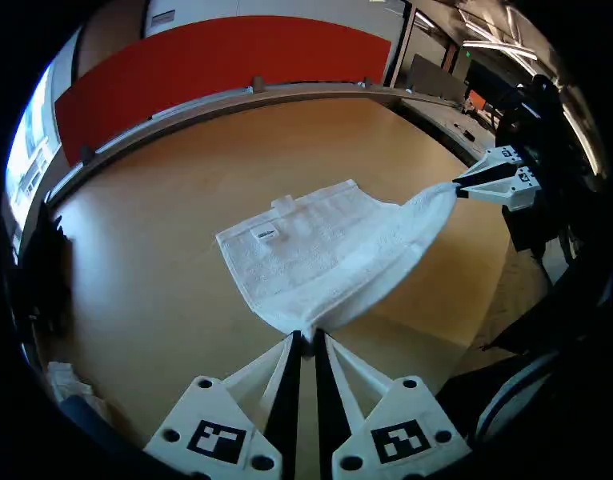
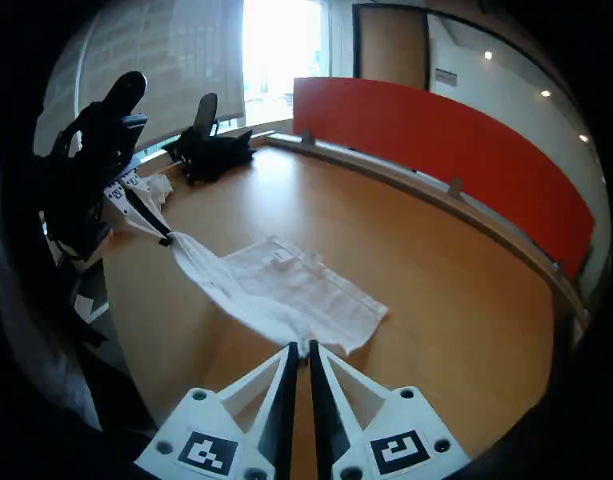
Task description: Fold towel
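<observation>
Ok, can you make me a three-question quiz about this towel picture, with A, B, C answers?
1. Where does most of the towel lie?
A on the wooden table
B on the floor
C on a chair

2. What colour is the panel behind the table?
A blue
B red
C green

3. What are the left gripper and right gripper doing?
A both wide open
B holding a cup
C each pinching a towel corner

Answers:
1 A, its far part lies flat on the wood.
2 B, it looks bright red in both views.
3 C, towel cloth sits squeezed between each pair of fingers.
</observation>
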`<control>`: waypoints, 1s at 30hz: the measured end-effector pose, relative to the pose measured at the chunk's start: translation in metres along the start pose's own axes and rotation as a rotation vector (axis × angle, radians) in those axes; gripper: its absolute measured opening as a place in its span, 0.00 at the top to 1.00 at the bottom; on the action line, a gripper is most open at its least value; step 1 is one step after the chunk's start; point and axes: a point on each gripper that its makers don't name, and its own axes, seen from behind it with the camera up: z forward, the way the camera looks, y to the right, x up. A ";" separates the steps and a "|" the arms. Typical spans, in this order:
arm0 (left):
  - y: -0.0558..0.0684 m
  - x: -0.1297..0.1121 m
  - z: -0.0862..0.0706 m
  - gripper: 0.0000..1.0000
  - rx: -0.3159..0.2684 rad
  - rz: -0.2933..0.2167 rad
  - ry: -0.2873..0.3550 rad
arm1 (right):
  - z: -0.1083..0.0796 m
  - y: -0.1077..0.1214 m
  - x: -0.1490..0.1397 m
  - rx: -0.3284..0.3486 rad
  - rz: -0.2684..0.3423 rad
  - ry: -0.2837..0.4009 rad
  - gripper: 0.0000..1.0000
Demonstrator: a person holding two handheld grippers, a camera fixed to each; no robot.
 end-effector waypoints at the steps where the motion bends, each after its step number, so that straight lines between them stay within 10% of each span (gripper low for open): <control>1: -0.001 0.001 0.001 0.88 0.000 -0.002 -0.002 | 0.001 0.001 0.001 0.000 -0.002 -0.001 0.89; 30: -0.059 0.045 0.068 0.88 0.014 -0.030 -0.046 | 0.072 0.059 0.009 0.000 -0.022 -0.081 0.89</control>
